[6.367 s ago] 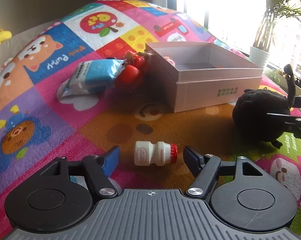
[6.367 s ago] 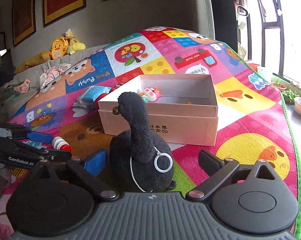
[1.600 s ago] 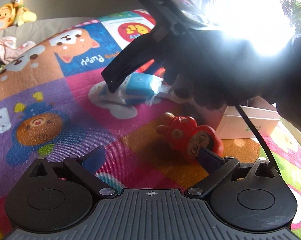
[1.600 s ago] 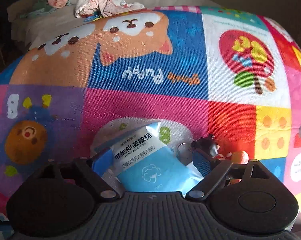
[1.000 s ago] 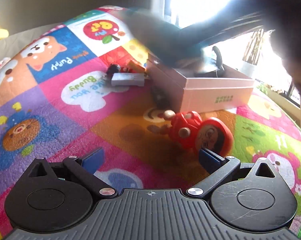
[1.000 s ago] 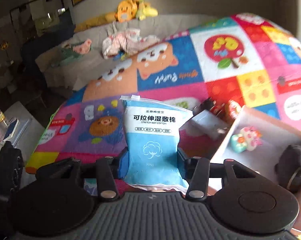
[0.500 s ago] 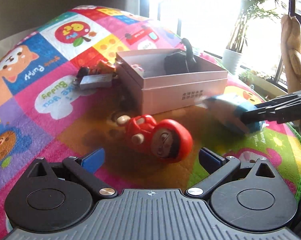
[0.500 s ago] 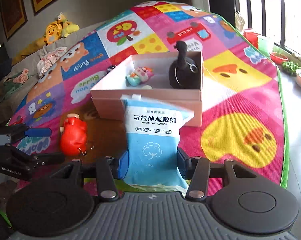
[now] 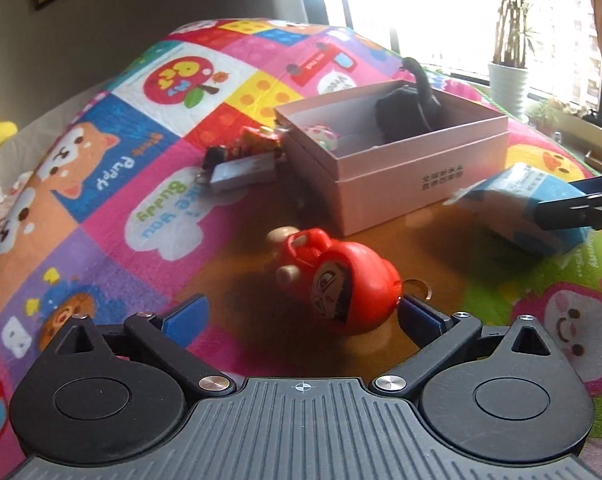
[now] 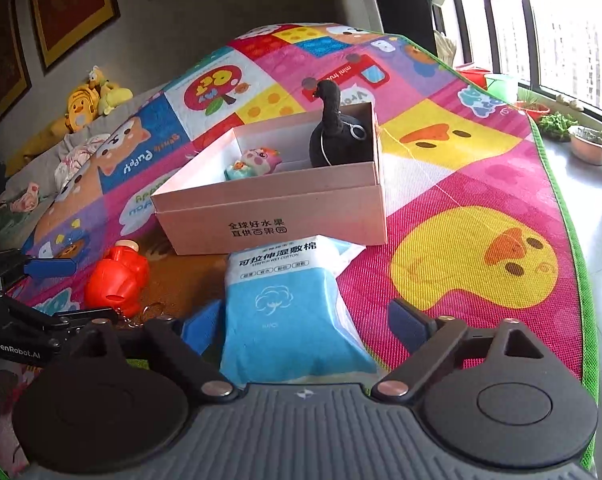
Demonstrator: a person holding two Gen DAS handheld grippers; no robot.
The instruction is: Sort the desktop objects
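Both tongs stand wide. My right gripper (image 10: pixel 305 324) is opening: the blue packet of wet cotton (image 10: pixel 293 308) lies between its jaws on the mat, but the pads have come off it, so nothing is held. My left gripper (image 9: pixel 301 318) is spread too, with the red doll keychain (image 9: pixel 333 276) lying between its fingertips, one blue pad just beside the head end; I see no pad pressing, so I judge it not yet gripped.

Largest first: the play mat (image 10: pixel 481 200) carries everything. On it sits the pink box (image 10: pixel 285 216), open-topped, its printed wall facing my right camera. Inside, the black plush (image 10: pixel 337 136) stands upright against the far corner and a small pastel figure (image 10: pixel 257 162) lies near the opposite inner wall. So two things look sorted.

Left to do, as I read it: the packet, which rests outside the box with its top edge touching or nearly touching the printed wall; the red doll, near the box's left corner; and beyond the box in the left view, a grey flat case (image 9: pixel 243 172) with a small red-and-black trinket (image 9: pixel 241 146) beside it.

The packet's long axis runs straight from my right gripper toward the box, printed top end pointing at the wall. The doll lies on its side, long axis slanting toward the box, round head nearest my left gripper, pale knobs pointing away.
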